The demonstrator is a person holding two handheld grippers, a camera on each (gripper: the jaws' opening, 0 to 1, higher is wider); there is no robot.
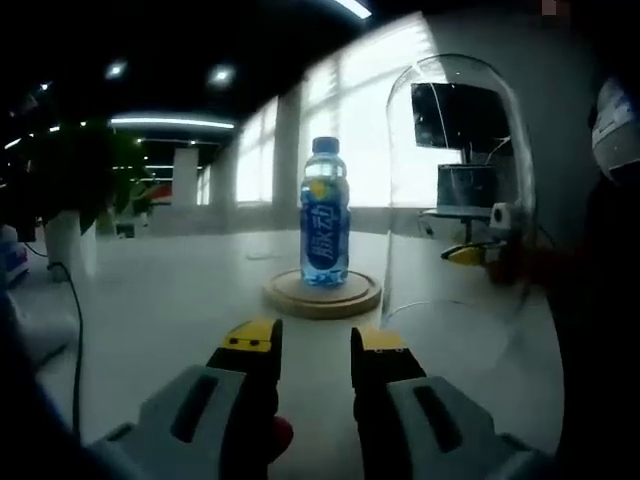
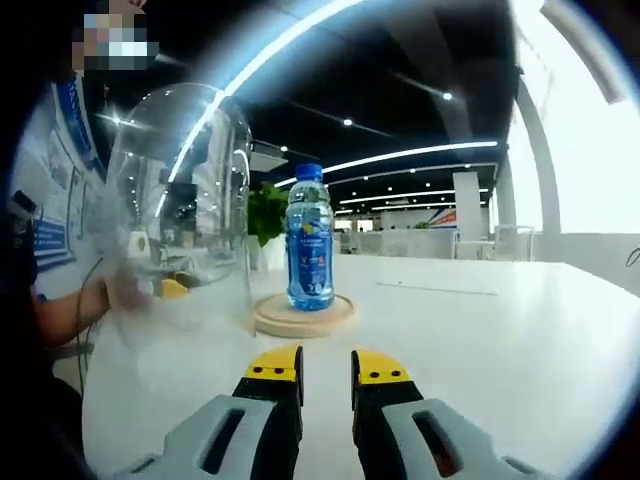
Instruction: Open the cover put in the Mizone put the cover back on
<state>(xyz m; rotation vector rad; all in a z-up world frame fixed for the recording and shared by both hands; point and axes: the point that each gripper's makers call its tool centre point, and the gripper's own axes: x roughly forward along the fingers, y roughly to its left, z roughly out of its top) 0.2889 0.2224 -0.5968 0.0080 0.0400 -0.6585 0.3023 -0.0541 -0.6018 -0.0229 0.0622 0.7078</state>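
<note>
A Mizone bottle (image 1: 325, 215) with a blue label and cap stands upright on a round wooden base (image 1: 322, 294). It is uncovered. The clear glass dome cover (image 1: 458, 190) is off the base, just to its right in the left gripper view. In the right gripper view the bottle (image 2: 309, 240) is on the base (image 2: 303, 314) and the dome (image 2: 180, 210) is to their left. Through the glass I see a person's hand (image 2: 110, 292) and a yellow-tipped piece (image 1: 468, 253). My left gripper (image 1: 315, 345) is open short of the base. My right gripper (image 2: 327, 370) is open too, with nothing between its fingers.
The white table (image 2: 480, 330) stretches wide around the base. A person (image 1: 610, 250) is close beside the dome. A potted plant (image 1: 70, 190) and a dark cable (image 1: 72, 330) are at the table's left side. A monitor (image 1: 455, 115) stands behind the dome.
</note>
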